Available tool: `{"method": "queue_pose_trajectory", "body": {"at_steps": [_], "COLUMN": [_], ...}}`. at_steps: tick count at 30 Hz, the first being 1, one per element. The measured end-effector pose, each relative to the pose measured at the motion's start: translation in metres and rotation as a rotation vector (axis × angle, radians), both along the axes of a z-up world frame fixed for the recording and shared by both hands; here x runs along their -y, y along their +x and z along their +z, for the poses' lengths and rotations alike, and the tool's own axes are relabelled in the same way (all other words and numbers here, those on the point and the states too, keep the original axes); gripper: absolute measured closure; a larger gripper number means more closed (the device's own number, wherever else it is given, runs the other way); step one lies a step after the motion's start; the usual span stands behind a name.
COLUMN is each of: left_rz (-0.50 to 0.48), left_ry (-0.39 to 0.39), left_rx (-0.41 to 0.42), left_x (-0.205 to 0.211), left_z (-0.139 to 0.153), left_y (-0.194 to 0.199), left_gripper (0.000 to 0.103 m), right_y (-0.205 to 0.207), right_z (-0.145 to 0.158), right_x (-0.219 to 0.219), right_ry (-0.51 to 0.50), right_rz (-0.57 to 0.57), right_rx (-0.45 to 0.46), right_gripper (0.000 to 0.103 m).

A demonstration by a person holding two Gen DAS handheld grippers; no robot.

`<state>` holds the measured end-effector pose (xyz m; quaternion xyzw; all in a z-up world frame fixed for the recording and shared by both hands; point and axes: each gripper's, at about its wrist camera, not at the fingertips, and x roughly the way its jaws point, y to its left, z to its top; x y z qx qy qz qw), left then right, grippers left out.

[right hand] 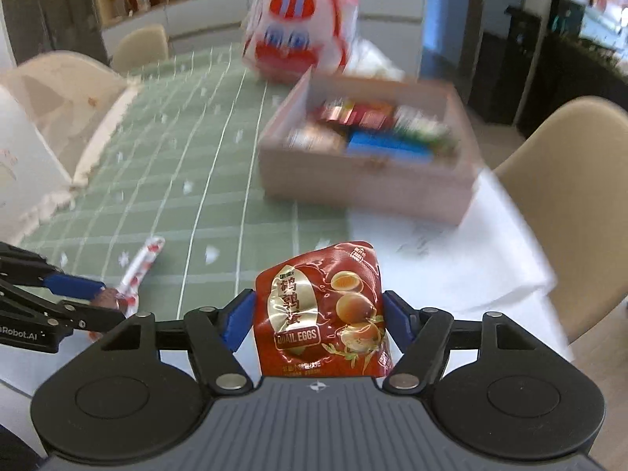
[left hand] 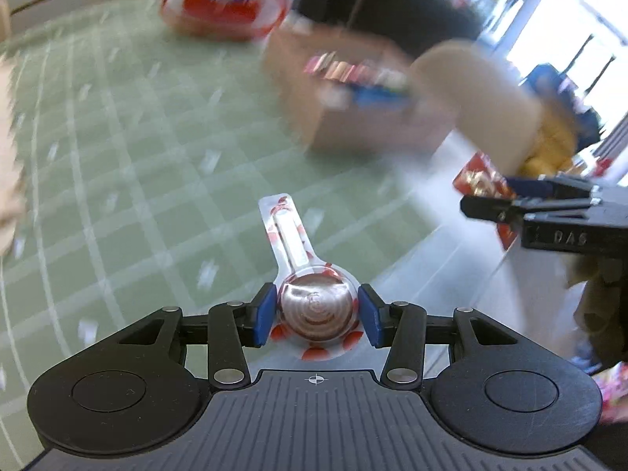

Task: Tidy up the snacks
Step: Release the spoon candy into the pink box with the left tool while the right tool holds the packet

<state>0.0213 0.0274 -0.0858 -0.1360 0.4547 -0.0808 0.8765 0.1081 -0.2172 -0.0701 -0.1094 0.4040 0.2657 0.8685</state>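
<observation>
The lollipop (left hand: 317, 312) is a round, brownish spiral disc sealed in clear wrap with red spots, its white stick pointing toward 12 o'clock over the green checked tablecloth (left hand: 117, 149). The left gripper (left hand: 317, 314) has its blue pads (left hand: 263, 314) pressed against either side of that disc, closed on it and holding it above the cloth.

The quail egg packet (right hand: 320, 310) is a glossy red pouch printed with halved eggs and the words "QUAIL EGGS". The right gripper (right hand: 318, 318) clamps it upright between its blue pads (right hand: 237, 320), the jaws only as wide as the pouch.

From the right wrist view, the left gripper's lollipop shows at 9 o'clock, low over the cloth. At 1 o'clock a pale pink box (right hand: 365, 180) sits on the table, already holding red, blue and green packs, all blurred. Beyond it, at 12 o'clock, stands a white bag (right hand: 298, 31) with red and blue print. A beige chair (right hand: 569, 180) stands at 3 o'clock beside the table.
</observation>
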Motion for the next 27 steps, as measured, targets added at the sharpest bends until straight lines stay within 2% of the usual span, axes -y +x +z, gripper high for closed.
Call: {"method": "queue_pose_trajectory", "body": {"at_steps": [5, 8, 10, 12, 13, 17, 19, 22, 27], "left_rz": [-0.057, -0.098, -0.115, -0.093, -0.086, -0.073, -0.048, 0.003, 0.05], "left_ry": [0.006, 0.004, -0.016, -0.053, -0.048, 0.086, 0.106, 0.096, 0.156], "left_rx": [0.228, 0.295, 0.257, 0.177, 0.14, 0.032, 0.009, 0.02, 0.059], "left_x": [0.011, 0.027, 0.039, 0.049, 0.055, 0.074, 0.075, 0.071, 0.065], "left_z": [0.078, 0.103, 0.099, 0.079, 0.068, 0.018, 0.004, 0.008, 0.045], "left_y": [0.063, 0.118, 0.162, 0.201, 0.215, 0.244, 0.243, 0.235, 0.21], "left_gripper": [0.052, 0.052, 0.052, 0.052, 0.052, 0.052, 0.053, 0.053, 0.053], "right_y": [0.016, 0.022, 0.026, 0.03, 0.033, 0.04, 0.051, 0.067, 0.105], "right_z": [0.069, 0.101, 0.11, 0.113, 0.113, 0.107, 0.099, 0.087, 0.076], "right_x": [0.025, 0.035, 0.04, 0.043, 0.047, 0.066, 0.074, 0.082, 0.065], "right_ry": [0.099, 0.124, 0.117, 0.096, 0.087, 0.065, 0.054, 0.047, 0.103], "right_rz": [-0.081, -0.085, -0.079, -0.085, -0.087, -0.091, -0.117, -0.133, -0.106], "right_rx": [0.112, 0.194, 0.234, 0.251, 0.255, 0.26, 0.223, 0.171, 0.093], "right_gripper": [0.033, 0.033, 0.033, 0.033, 0.033, 0.032, 0.032, 0.032, 0.032]}}
